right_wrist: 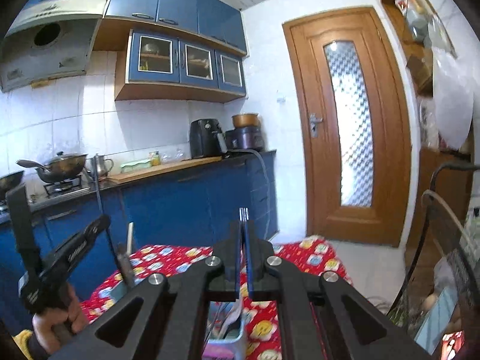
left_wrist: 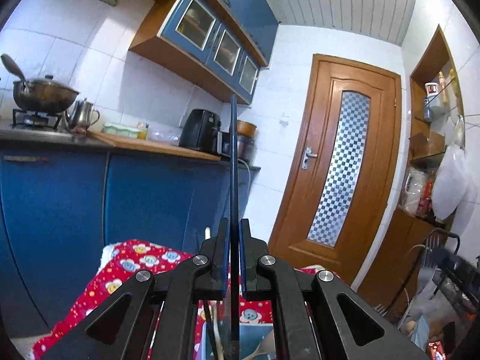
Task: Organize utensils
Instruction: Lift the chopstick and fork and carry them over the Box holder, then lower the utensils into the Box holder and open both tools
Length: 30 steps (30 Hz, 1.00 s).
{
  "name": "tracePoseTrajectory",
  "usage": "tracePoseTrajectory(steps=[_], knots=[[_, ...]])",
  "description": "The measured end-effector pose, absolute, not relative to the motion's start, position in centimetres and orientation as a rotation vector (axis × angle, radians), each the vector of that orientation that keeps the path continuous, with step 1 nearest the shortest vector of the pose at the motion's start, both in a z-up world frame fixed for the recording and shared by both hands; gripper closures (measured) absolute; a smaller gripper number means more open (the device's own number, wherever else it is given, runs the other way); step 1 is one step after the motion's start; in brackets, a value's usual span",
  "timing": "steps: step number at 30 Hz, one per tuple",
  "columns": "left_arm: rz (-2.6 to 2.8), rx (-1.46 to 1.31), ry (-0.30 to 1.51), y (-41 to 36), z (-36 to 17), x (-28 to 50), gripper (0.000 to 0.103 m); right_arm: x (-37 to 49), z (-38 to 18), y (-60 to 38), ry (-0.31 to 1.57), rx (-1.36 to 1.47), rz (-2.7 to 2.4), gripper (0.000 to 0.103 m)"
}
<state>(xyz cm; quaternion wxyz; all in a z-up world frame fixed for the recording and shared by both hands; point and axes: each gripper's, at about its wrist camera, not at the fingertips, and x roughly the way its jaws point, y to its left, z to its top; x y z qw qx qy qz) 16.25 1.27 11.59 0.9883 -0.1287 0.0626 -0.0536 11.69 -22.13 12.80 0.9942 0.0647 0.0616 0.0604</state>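
Note:
My left gripper (left_wrist: 234, 234) is shut on a long thin dark utensil (left_wrist: 233, 156) that stands upright between its blue pads. In the right wrist view this gripper (right_wrist: 120, 255) is at the left, held by a hand (right_wrist: 54, 324), and the utensil (right_wrist: 103, 207) rises above it. My right gripper (right_wrist: 243, 225) is shut on a thin metal utensil whose striped tip (right_wrist: 243, 212) pokes above the pads. It looks like the fork (left_wrist: 427, 270) seen at the right in the left wrist view. A pale blue utensil holder (right_wrist: 237, 340) with several utensils stands below both grippers.
A red patterned cloth (right_wrist: 180, 258) covers the table. Behind it, blue cabinets carry a counter (left_wrist: 156, 145) with a wok (left_wrist: 45, 96), kettle (left_wrist: 82, 114) and black air fryer (left_wrist: 201, 130). A wooden door (left_wrist: 339, 162) is ahead. A black wire rack (right_wrist: 441, 210) stands at the right.

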Motion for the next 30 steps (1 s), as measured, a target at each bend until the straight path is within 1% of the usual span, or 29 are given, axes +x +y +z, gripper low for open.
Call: tracePoseTrajectory(steps=[7,11,15,21,23,30], knots=[[-0.106,-0.275,0.168,1.6,9.5,17.2,0.098,13.9,12.3,-20.9,0.075,0.072,0.056,0.099],[-0.112,-0.269,0.181,1.5,8.9,17.3,0.098,14.8,11.8,-20.4,0.087,0.066,0.069,0.099],[-0.118,-0.266,0.179,1.4,8.8,17.2,0.098,15.3,12.1,-20.1,0.086,0.052,0.074,0.099],[-0.122,-0.269,0.183,1.4,8.8,17.3,0.098,14.9,13.1,-19.0,0.032,-0.006,0.059,0.099],[-0.123,-0.265,0.186,1.3,8.8,17.3,0.098,15.3,12.9,-18.6,0.04,-0.02,0.059,0.099],[-0.136,-0.252,0.204,0.9,8.4,17.2,0.098,17.4,10.1,-19.0,0.18,0.047,0.11,0.098]])
